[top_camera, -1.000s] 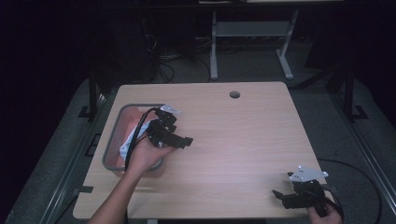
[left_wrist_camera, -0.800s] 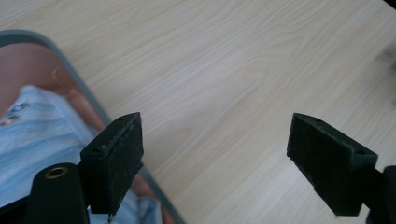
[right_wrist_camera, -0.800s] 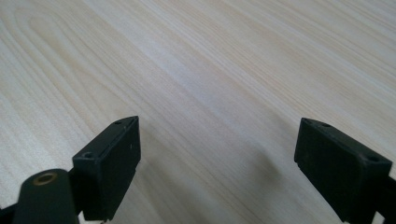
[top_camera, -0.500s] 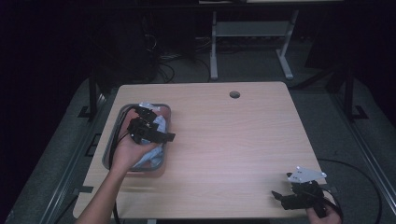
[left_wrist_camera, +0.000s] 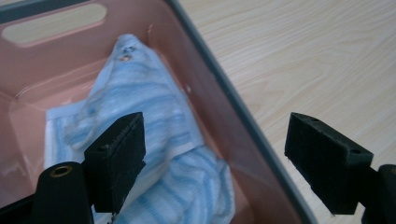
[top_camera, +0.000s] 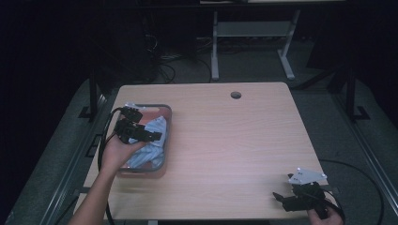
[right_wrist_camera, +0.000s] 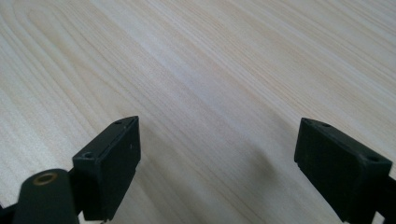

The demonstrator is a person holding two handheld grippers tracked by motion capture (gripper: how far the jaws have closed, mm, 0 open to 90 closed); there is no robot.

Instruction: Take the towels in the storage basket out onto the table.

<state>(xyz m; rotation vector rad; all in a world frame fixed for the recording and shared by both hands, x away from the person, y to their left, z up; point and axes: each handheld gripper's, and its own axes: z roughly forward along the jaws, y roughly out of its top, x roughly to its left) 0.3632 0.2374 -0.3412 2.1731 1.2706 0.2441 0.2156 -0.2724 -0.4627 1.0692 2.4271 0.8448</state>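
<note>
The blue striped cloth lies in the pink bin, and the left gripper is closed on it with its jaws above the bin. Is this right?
Not quite. The left gripper is open: in the left gripper view its jaws stand wide apart, holding nothing. The rest is right: the blue striped cloth lies in the pink bin, with the jaws above it.

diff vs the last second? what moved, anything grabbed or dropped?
The left gripper pulled back left, from past the bin's right edge to over the pink bin, fingers open above the blue-and-white cloth. The cloth lies in the bin; whether it was released just now can't be told. The right gripper stayed open at the table's near right corner.
</note>
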